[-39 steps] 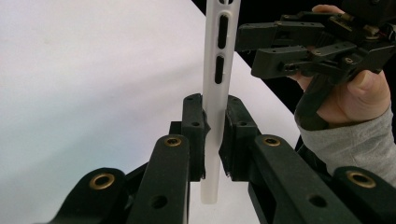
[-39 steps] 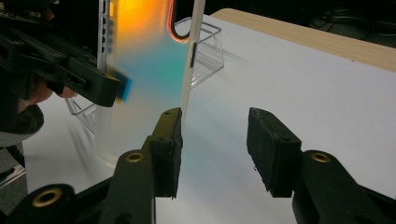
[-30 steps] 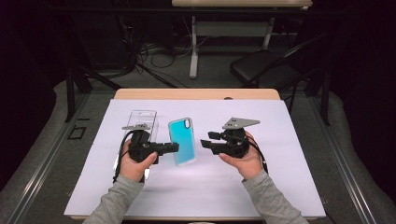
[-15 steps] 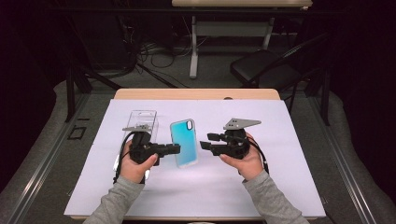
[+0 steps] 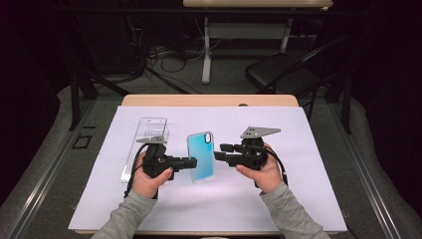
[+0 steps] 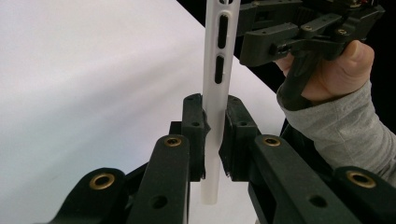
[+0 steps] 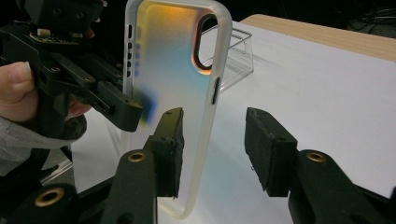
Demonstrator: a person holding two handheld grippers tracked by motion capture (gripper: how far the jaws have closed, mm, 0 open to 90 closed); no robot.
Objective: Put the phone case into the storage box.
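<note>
Upright between the two grippers stands one phone case [image 5: 200, 157], frosted at the rim and shading from blue to orange, with an oval camera cut-out near its top. It is held clear of the white sheet [image 5: 308, 164] that covers the table, roughly at the middle of that sheet.

The left gripper [image 6: 215, 135] has its jaws drawn close together and clamped on the case's edge: in the left gripper view both black pads press flat on the thin white rim, which runs up between them and shows two slots in its side. In the high view this gripper [image 5: 191, 162] reaches in from the left and meets the case about halfway up.

The right gripper [image 7: 212, 149] stands partly open, and its jaws have just been closing. One edge of the case lies between them, close against the left-hand pad, though contact cannot be made out, while the other pad is well apart from it. In the high view the right gripper [image 5: 219, 152] points at the case's right edge.

One clear plastic box [image 5: 152, 130] lies on the sheet behind the left gripper; whether it holds anything cannot be told. Two hands in grey sleeves hold the grippers.
</note>
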